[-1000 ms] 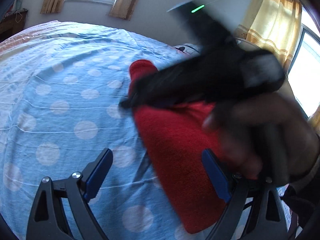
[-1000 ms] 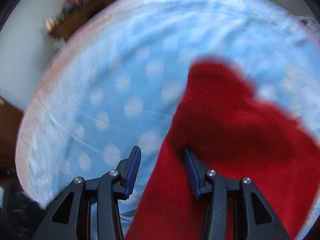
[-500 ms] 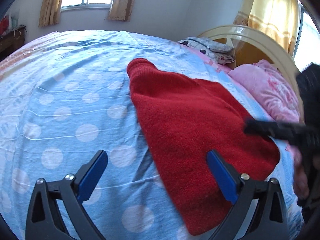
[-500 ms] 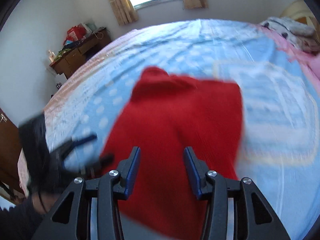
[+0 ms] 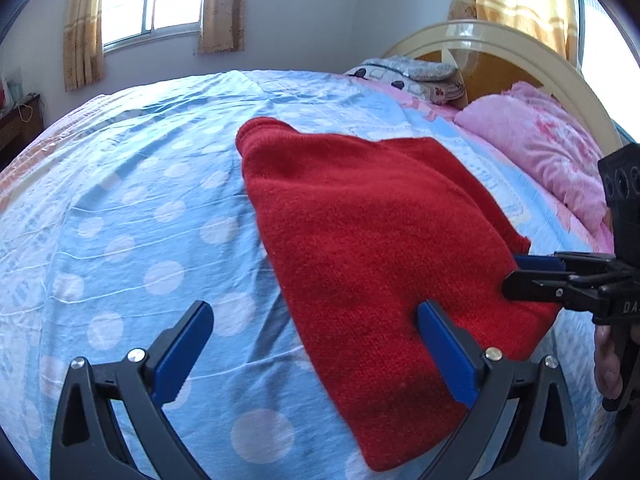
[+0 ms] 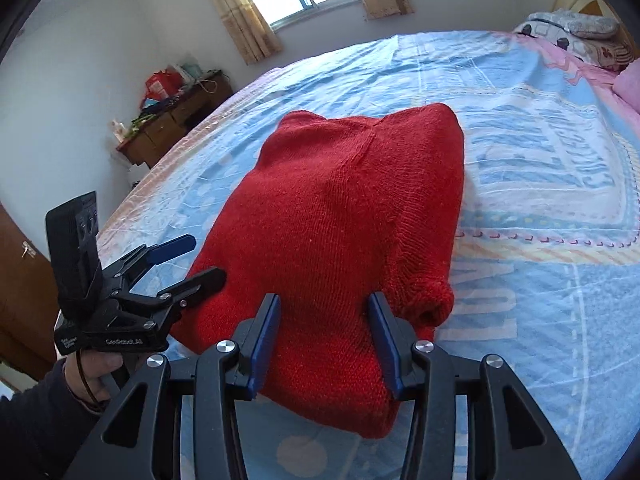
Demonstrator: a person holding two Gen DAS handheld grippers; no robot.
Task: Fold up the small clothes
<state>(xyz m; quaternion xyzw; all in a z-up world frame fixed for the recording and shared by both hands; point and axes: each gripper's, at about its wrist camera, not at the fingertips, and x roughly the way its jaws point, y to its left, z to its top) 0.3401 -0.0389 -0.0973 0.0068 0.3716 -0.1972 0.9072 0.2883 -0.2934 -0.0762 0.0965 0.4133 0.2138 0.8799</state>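
The red knitted garment [image 5: 384,240] lay folded into a compact oblong on the blue dotted bedsheet [image 5: 132,240], near the side of the bed closest to the person, its flat lie and squared edges suggesting the sleeves had already been turned in. The left tool [image 5: 316,344] hovered just over the near corner of the knit, its jaws having just spread to their widest with nothing pinched, one blue pad over the red fabric and the other over bare sheet. The right tool [image 6: 324,340] stood half open above the garment's near edge, clamping no cloth. Both sat low and angled down at the near hem, probably placed to take that edge for a further fold across the middle.
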